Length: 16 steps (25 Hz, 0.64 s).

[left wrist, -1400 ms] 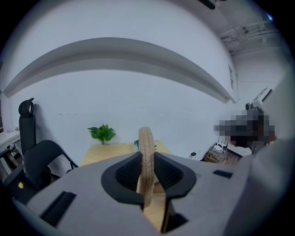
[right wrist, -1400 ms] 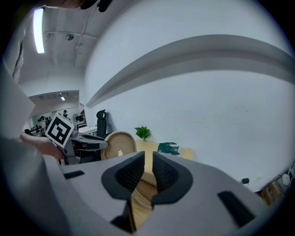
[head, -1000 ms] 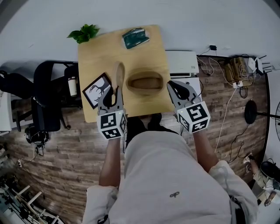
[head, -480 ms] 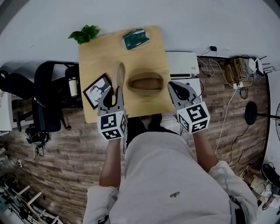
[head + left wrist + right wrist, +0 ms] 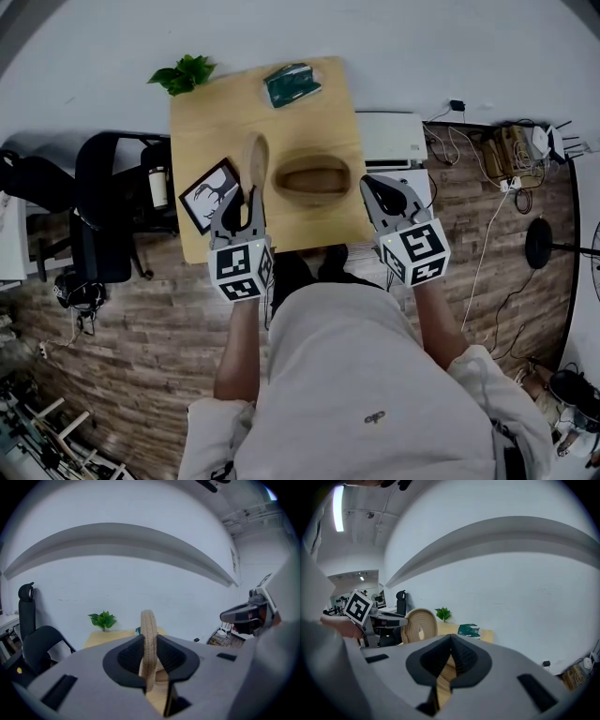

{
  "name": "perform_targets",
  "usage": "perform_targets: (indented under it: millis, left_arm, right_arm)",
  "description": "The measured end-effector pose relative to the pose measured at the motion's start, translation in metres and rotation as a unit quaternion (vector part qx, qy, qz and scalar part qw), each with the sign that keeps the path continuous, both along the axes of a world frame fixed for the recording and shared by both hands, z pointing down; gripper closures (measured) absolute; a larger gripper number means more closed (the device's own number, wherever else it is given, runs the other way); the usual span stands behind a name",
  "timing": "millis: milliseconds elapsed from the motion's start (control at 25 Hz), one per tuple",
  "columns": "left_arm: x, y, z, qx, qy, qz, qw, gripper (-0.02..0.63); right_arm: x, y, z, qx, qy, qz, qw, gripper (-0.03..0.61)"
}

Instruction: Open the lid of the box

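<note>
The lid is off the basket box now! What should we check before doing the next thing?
1. Lid clear of the box: ok, it stands on edge to the box's left.
2. Left gripper holding the lid: ok, its jaws clamp the rim.
3. Right gripper free to help: ok, shut with nothing in it.
4. Bare spot on the table for laying the lid down: ok, behind the box.
5. Picture frame out of the way: not ok, it lies close beside the lid.
6. Lid touching the table: cannot tell.
</note>
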<state>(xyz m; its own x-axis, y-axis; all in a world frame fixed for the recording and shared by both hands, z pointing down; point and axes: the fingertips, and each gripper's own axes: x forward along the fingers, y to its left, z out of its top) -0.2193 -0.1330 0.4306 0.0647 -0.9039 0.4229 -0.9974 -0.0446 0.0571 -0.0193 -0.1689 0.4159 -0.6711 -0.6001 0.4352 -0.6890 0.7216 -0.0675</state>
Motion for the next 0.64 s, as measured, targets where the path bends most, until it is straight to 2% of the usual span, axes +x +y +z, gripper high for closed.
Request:
perform_targets:
  millis: [640]
  left_arm:
    - [0.0018,-0.0024,-0.0038,0.003,0.001,0.001,1.0,0.534]
  right_arm:
    - [0.0006,-0.0024,-0.0011,0.002,0.004,-0.002,1.0,0.578]
